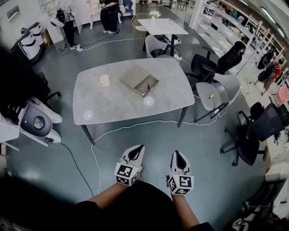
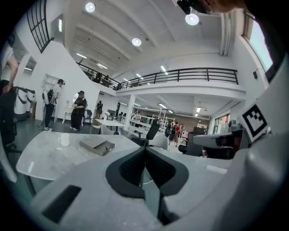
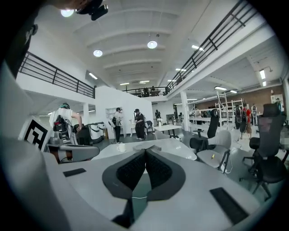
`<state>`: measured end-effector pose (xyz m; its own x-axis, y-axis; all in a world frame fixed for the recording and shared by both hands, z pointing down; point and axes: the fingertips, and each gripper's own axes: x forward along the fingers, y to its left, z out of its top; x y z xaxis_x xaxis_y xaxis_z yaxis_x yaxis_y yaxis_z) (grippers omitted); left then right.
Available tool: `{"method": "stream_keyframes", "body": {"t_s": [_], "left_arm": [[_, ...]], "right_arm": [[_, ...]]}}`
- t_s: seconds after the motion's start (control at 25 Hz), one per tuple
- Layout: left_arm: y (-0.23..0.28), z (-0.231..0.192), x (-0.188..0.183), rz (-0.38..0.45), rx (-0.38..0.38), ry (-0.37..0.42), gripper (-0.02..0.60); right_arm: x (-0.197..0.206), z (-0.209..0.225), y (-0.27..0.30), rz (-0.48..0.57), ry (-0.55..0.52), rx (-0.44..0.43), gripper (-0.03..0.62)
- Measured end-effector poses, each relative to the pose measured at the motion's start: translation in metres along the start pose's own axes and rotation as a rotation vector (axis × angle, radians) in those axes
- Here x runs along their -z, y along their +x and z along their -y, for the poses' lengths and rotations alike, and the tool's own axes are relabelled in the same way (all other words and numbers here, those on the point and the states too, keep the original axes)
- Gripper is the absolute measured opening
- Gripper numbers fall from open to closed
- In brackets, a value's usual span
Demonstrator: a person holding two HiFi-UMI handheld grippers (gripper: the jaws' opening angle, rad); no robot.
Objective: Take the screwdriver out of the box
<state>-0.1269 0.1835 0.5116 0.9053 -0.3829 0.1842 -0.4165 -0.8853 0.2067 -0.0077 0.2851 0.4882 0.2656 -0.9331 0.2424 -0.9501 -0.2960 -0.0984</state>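
The left tongs (image 1: 138,150) are pressed together with nothing between them; in the left gripper view the two dark pads meet along one line (image 2: 145,151). The right tongs (image 1: 177,155) are likewise pressed together and empty, and the right gripper view shows their pads closed on each other (image 3: 145,153). Both are held side by side, near each other, over the floor (image 1: 149,135) short of the near edge of the surface (image 1: 104,108), well apart from it, and both point toward it.

A white cable (image 1: 131,127) runs across the floor between the tongs and the surface.

On the surface the grey box (image 1: 139,82) lies open, right of the middle and nearer the far edge than the near one, set at an angle to the edges. The screwdriver (image 1: 148,86) lies inside it, in the sunken part at the end toward the right edge. A pale cup (image 1: 104,80) stands left of the box, apart from it.

Grey chairs (image 1: 216,92) stand at the right and far edges. Two people (image 1: 109,13) stand at the far end of the room.
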Motion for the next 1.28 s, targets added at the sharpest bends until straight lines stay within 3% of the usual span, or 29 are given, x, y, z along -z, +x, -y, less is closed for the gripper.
{"method": "stream_keyframes", "body": {"t_s": [0.24, 0.52, 0.8, 1.04, 1.28], "left_arm": [[0.064, -0.074, -0.020, -0.004, 0.002, -0.028, 0.017], [0.123, -0.144, -0.029, 0.013, -0.010, -0.072, 0.016], [0.152, -0.175, -0.049, 0.021, -0.008, -0.045, 0.016], [0.186, -0.190, -0.050, 0.015, -0.029, -0.038, 0.017], [0.225, -0.208, -0.055, 0.011, -0.069, -0.042, 0.017]], "right_arm": [[-0.035, 0.000, 0.094, -0.053, -0.096, -0.018, 0.011], [-0.058, -0.001, 0.196, -0.066, -0.123, -0.033, 0.011], [-0.061, -0.003, 0.243, -0.068, -0.096, -0.046, 0.011], [-0.067, 0.025, 0.270, -0.055, -0.085, -0.026, 0.011], [-0.071, 0.038, 0.320, -0.043, -0.069, -0.075, 0.011]]}}
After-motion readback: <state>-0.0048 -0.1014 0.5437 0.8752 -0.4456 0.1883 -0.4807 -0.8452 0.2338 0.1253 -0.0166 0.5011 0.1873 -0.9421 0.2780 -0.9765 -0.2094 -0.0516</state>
